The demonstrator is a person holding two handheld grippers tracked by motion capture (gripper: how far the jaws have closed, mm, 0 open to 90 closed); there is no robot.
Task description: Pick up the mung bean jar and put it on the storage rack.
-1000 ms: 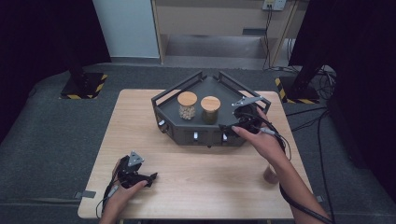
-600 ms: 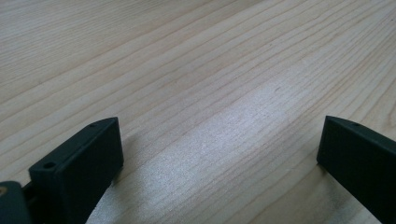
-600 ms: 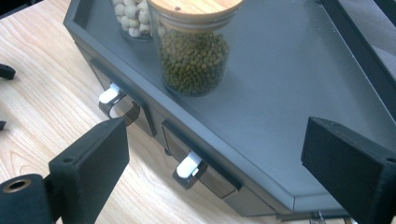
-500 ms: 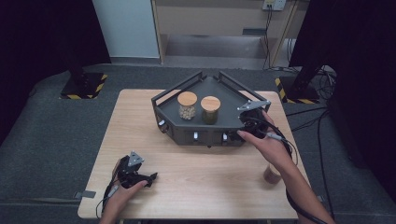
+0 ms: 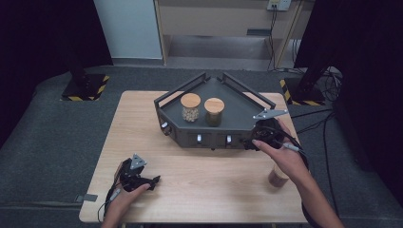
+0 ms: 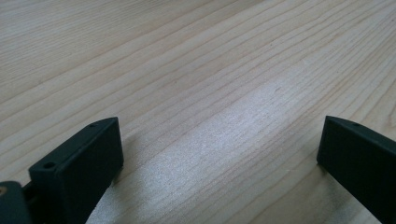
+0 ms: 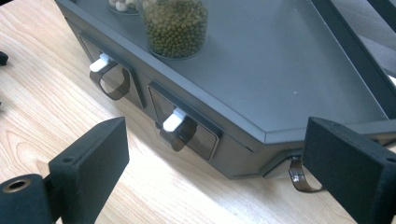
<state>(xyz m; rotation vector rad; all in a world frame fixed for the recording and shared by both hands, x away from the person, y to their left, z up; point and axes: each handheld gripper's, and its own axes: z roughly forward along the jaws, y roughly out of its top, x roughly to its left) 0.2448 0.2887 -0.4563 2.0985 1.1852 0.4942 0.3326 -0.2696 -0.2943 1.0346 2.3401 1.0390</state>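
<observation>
My left claw [image 5: 151, 181] rests open on the bench [image 5: 214, 190], nothing between its jaws. My right claw [image 5: 253, 142] stands open just before the dark tray [image 5: 237, 116], near its front drawers [image 7: 184, 126]. Farther, two jars [image 5: 214, 111] stand on the tray.

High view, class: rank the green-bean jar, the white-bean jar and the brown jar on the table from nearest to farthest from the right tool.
1. Brown jar, on the table just behind the right tool, by the wrist.
2. Green-bean jar, mid tray.
3. White-bean jar, further left on the tray.
</observation>
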